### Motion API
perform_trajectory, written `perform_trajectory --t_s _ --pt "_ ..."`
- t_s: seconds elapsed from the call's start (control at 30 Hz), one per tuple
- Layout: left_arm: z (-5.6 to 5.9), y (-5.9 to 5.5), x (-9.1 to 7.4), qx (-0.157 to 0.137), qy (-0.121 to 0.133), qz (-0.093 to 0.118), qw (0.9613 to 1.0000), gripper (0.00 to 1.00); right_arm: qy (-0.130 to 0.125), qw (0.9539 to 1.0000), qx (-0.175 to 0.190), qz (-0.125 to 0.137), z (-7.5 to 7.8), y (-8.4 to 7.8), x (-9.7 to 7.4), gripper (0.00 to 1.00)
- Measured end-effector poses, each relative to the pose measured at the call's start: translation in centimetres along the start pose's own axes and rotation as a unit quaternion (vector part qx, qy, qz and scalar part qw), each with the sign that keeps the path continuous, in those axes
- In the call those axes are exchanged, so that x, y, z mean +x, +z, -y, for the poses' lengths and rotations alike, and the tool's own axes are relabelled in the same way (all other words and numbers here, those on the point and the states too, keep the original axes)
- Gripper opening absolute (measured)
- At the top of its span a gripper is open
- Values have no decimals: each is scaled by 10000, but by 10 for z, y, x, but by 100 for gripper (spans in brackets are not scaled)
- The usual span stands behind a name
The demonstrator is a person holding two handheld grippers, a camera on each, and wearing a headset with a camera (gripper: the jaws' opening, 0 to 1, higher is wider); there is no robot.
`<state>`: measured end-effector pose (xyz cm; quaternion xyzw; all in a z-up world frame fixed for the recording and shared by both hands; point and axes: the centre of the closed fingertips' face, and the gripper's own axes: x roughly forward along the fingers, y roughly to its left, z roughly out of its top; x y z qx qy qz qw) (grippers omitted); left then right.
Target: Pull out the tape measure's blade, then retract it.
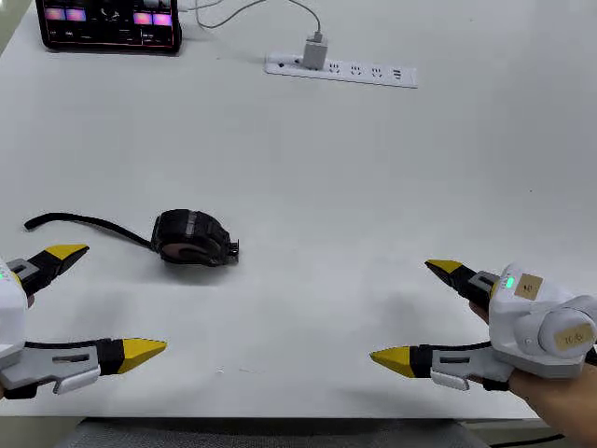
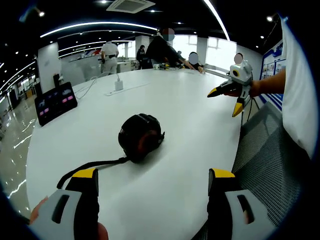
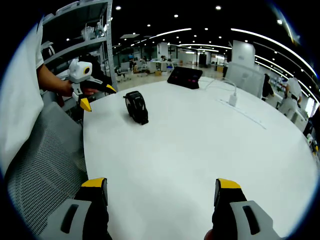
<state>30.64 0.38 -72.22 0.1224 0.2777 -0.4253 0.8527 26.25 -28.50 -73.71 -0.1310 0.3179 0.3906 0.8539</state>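
A black tape measure (image 1: 191, 239) lies on the white table (image 1: 373, 168), its black wrist strap (image 1: 84, 224) trailing to the left. No blade is drawn out of it. My left gripper (image 1: 104, 301) hovers open at the near left edge, a short way in front of the tape measure (image 2: 141, 136). The right gripper (image 1: 417, 313) stands open at the near right, well apart from the tape measure (image 3: 136, 106). Nothing is between either pair of fingers. The right gripper (image 2: 227, 97) shows in the left gripper view, and the left gripper (image 3: 97, 97) in the right gripper view.
A white power strip (image 1: 340, 69) with a plugged charger lies at the back. A dark tablet (image 1: 109, 23) with a lit screen stands at the back left. A grey mesh chair (image 3: 45, 165) sits below the table's near edge. People stand far off in the room.
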Motion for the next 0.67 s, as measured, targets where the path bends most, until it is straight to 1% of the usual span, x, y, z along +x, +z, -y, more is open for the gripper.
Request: perform_trajectory --t_s 0.03,0.07,0.1,0.13,0.17,0.2,0.27,0.3,0.4,0.6,0.67 --pt "0 0 0 -23 -13 -7 10000 88 4 10000 -1 2 0 0 0 87" --pt "-1 0 0 6 35 -4 10000 88 8 10000 4 5 0 0 0 87" --pt "2 -3 0 -49 -61 -66 9999 85 11 10000 6 4 0 0 0 87" --pt "1 -3 0 -54 -39 -58 10000 83 8 10000 -2 1 0 0 0 87" --pt "-1 -3 0 71 42 -39 10000 84 9 10000 3 4 0 0 0 87" --pt "2 -4 0 45 -38 -65 10000 82 13 10000 9 9 0 1 0 87" --pt "1 -3 0 7 2 -50 10000 84 8 10000 6 3 0 0 0 87" --pt "1 -4 0 -29 -18 -60 10000 84 15 10000 12 3 0 0 0 87" --pt "1 -4 1 -75 -22 -59 10000 86 20 10000 11 -3 0 0 1 86" --pt "-1 -4 0 -82 -11 -45 10000 88 23 10000 16 -3 -1 0 1 86" --pt "-1 -4 0 -96 -35 -45 9999 87 25 10000 19 -5 -1 0 2 87"
